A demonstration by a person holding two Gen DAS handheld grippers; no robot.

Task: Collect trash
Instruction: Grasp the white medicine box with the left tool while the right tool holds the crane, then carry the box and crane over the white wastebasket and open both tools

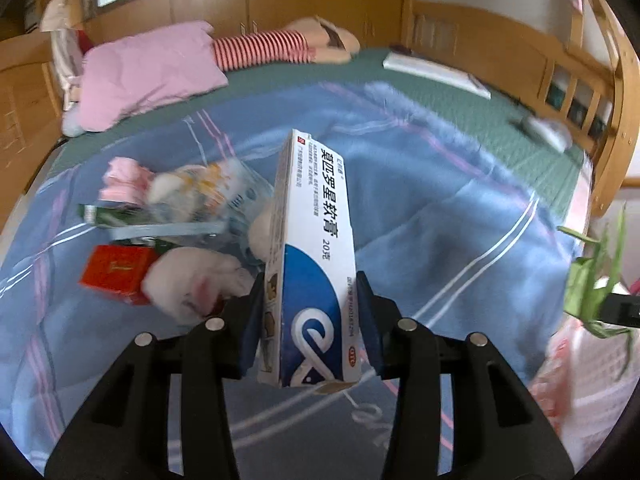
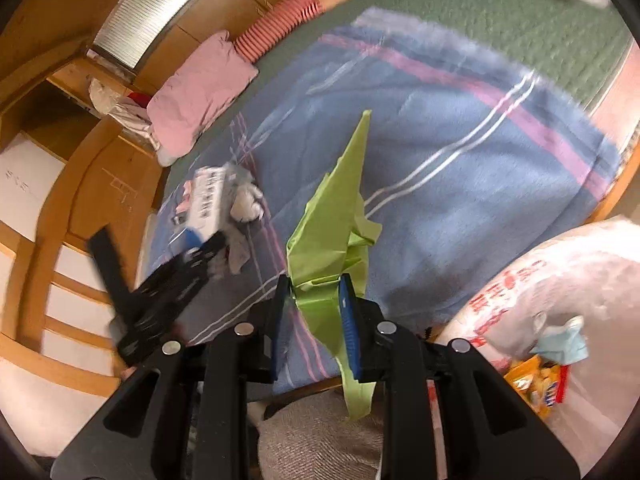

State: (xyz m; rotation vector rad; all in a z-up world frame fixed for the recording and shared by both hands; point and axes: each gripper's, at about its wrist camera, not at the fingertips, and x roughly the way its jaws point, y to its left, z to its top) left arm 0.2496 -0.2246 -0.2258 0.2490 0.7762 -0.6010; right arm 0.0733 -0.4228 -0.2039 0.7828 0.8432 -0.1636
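Note:
My left gripper (image 1: pixel 311 280) is shut on a white and blue ointment box (image 1: pixel 310 248), held upright above the blue blanket (image 1: pixel 440 208). To its left lies a trash pile: a red box (image 1: pixel 116 272), crumpled tissues (image 1: pixel 192 284), a green wrapper (image 1: pixel 104 216) and pink paper (image 1: pixel 122 182). My right gripper (image 2: pixel 314 280) is shut on a folded green paper (image 2: pixel 336 224), which sticks up and hangs down past the pads. In the right wrist view the left gripper (image 2: pixel 200 252) with its ointment box (image 2: pixel 206 200) shows blurred at the left. A white plastic bag (image 2: pixel 560 280) holding trash sits at the right.
A pink pillow (image 1: pixel 148 72) and a striped plush toy (image 1: pixel 280 46) lie at the head of the bed. White papers (image 1: pixel 436 70) and a remote (image 1: pixel 548 130) rest on the green sheet (image 1: pixel 320 76). Wooden bed rails (image 1: pixel 580 84) run along the right side.

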